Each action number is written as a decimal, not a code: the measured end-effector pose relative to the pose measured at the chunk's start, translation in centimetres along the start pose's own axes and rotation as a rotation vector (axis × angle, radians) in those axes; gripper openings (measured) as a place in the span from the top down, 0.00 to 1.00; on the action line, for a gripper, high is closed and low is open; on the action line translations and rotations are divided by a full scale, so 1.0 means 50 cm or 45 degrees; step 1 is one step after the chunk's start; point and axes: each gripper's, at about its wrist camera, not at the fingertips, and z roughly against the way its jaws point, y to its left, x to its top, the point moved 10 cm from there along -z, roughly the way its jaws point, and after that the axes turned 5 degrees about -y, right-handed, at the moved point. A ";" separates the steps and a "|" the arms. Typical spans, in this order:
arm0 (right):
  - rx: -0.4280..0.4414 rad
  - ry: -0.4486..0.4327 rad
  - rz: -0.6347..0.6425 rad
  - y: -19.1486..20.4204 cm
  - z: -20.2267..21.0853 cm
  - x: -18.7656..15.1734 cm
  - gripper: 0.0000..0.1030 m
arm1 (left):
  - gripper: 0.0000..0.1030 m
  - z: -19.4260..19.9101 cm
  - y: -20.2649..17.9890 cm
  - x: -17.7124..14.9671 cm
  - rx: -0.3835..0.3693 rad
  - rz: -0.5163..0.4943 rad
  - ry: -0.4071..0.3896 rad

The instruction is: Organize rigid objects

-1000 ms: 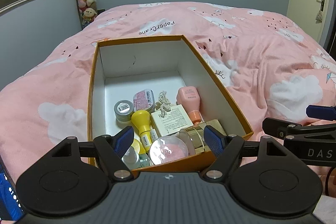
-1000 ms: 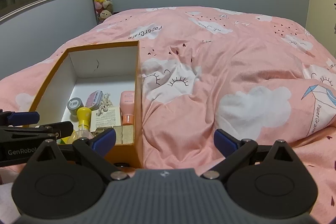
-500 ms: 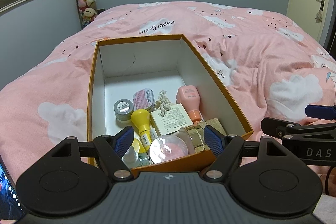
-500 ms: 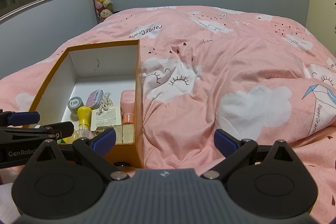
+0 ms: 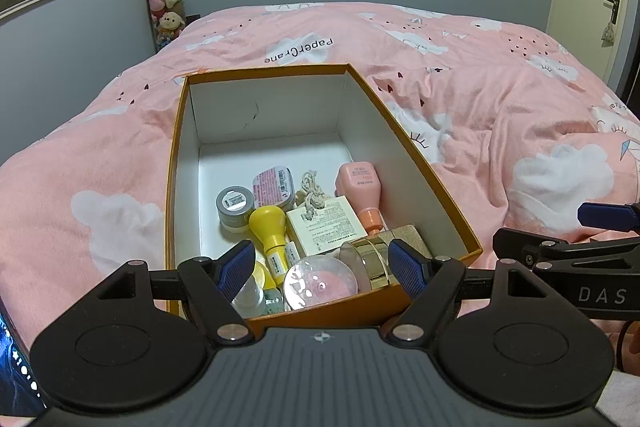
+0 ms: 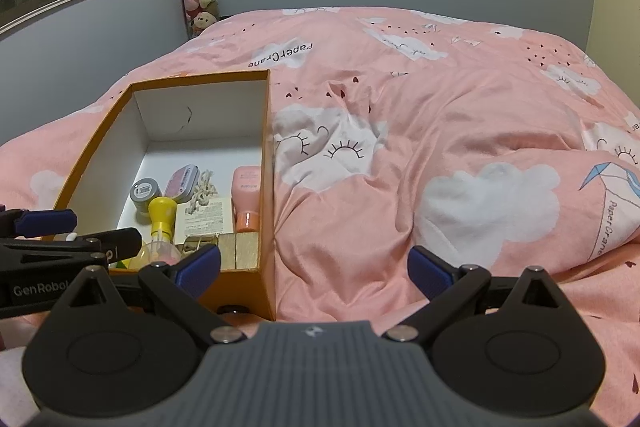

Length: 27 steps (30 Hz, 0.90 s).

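Sitting on bed: open orange cardboard box w/ white inside (image 5: pixel 176 163), on pink cloud-print duvet (image 5: pixel 460 75).
Box contents, near end: yellow bulb-top bottle (image 5: pixel 269 227), peach bottle (image 5: pixel 362 187), grey round jar (image 5: pixel 235 203), pink tin (image 5: pixel 273 185), cream leaflet box (image 5: pixel 325 225), clear pink-filled globe (image 5: pixel 320 285).
Left gripper (image 5: pixel 322 267): fingers apart, empty, above box's near end.
Right gripper (image 6: pixel 314 267): fingers apart, empty, over duvet beside box.
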 end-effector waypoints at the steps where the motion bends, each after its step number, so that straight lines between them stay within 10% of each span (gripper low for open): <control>1: 0.001 0.001 0.000 0.000 0.000 0.000 0.05 | 0.14 0.001 -0.002 -0.001 0.001 0.002 0.001; 27: 0.004 0.006 0.002 0.003 -0.003 -0.003 0.05 | 0.14 0.002 -0.008 -0.003 0.003 0.013 0.009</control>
